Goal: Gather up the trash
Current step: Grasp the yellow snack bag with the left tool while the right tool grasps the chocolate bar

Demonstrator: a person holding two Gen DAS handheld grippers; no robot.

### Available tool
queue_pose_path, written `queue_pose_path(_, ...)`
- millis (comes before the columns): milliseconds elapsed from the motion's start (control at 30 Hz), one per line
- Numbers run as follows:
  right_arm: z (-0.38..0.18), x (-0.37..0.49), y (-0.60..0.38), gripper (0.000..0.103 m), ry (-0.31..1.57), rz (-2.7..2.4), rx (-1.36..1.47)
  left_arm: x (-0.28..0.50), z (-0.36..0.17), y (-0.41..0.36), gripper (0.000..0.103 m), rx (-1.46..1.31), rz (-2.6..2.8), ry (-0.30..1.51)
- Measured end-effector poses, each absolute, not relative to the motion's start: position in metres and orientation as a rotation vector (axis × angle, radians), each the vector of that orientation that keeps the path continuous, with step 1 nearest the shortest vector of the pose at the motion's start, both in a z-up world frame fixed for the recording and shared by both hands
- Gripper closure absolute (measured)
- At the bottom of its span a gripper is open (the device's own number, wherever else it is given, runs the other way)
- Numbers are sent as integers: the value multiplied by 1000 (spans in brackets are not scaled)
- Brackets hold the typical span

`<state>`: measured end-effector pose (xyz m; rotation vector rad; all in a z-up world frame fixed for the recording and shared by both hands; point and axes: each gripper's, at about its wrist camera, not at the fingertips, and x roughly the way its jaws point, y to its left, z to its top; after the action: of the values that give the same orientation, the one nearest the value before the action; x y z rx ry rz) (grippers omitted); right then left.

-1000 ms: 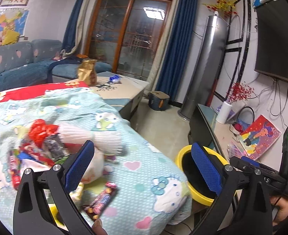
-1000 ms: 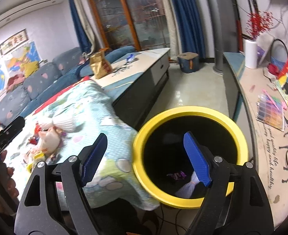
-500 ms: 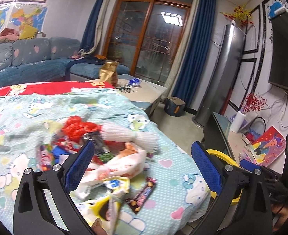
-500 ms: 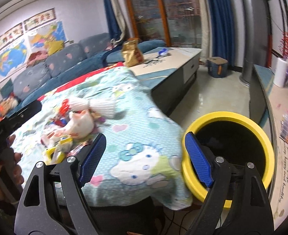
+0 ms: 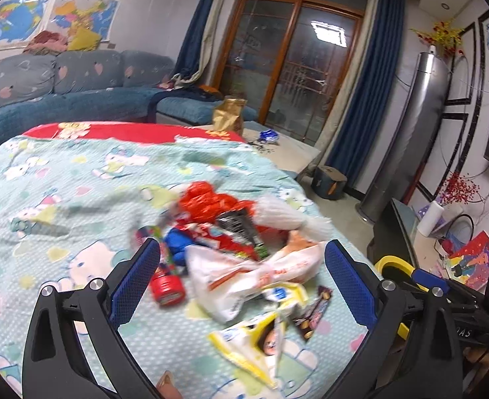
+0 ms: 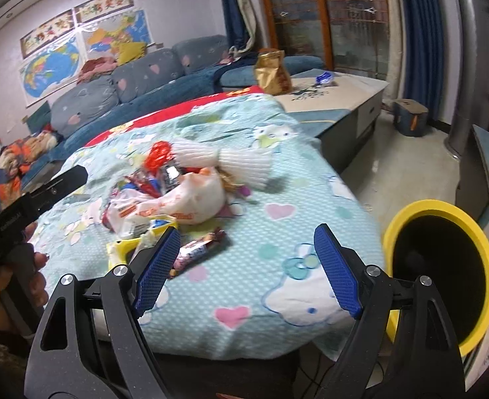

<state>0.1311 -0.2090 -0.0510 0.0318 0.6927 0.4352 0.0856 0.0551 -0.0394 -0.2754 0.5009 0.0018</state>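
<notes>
Both grippers empty, trash pile uncollected.
I see the left gripper [image 5: 242, 276] and right gripper [image 6: 246, 266] fingers apart, gripping nothing; wrappers [image 5: 244, 252] lie heaped near the bed's [image 6: 277, 232] corner, beside the yellow bin [image 6: 443, 272].

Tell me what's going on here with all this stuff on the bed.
A person holds two open, empty grippers, the left gripper and the right gripper, over a pile of wrappers on the patterned blanket. A yellow-rimmed bin waits beside the bed. Nothing is picked up at this moment.
</notes>
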Motion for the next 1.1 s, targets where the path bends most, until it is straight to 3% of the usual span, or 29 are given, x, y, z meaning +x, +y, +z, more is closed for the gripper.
queue_pose_path(500,-72,149,-166,28,753,469,-8,65,-78,84,8,-326,-24,635)
queue_pose_path(567,-77,152,-164,29,766,467,-11,64,-83,83,14,-330,-40,653)
queue_pose_path(833,-98,169,-158,42,853,502,49,72,-112,78,46,-513,-168,750)
queue_pose_path(1033,-117,179,-154,58,924,524,106,78,-125,57,49,-509,-191,806)
queue_pose_path(1100,-118,177,-153,70,920,544,113,79,-127,51,52,-500,-194,806)
